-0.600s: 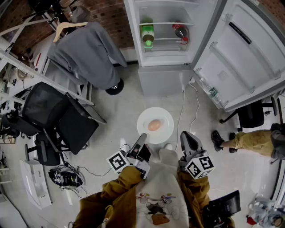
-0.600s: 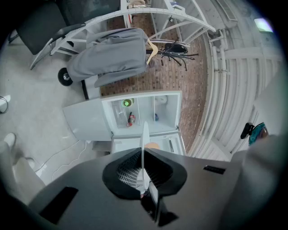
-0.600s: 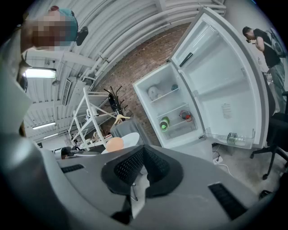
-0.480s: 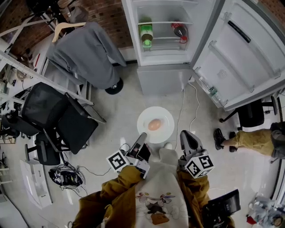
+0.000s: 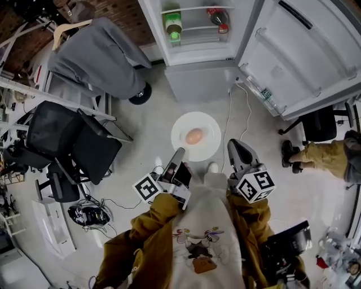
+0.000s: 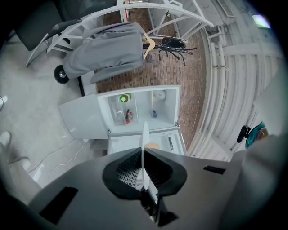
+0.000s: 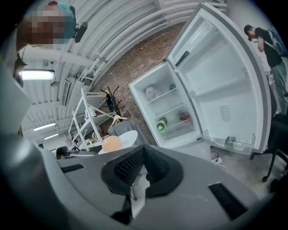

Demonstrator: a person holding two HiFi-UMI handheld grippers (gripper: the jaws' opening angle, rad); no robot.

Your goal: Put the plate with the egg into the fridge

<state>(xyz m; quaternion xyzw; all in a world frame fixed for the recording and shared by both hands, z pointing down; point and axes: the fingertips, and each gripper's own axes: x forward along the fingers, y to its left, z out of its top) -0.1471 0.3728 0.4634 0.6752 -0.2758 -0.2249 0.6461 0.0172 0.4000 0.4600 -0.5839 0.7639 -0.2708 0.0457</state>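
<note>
A white plate carrying a tan egg hangs in the air over the floor, in front of the open fridge. My left gripper is shut on its near-left rim; in the left gripper view the plate stands edge-on between the jaws, with the egg just behind. My right gripper is shut on nothing, just right of the plate and apart from it. From the right gripper the plate and egg show to the left.
The fridge door swings wide open to the right. A green bottle and a red-capped bottle lie on a shelf inside. A black office chair and a hung grey garment stand left. A person's leg is at right.
The whole head view has slid upward, fridge and plate alike. The plate with the egg stays in the left gripper. The person's foot at right has stepped further right.
</note>
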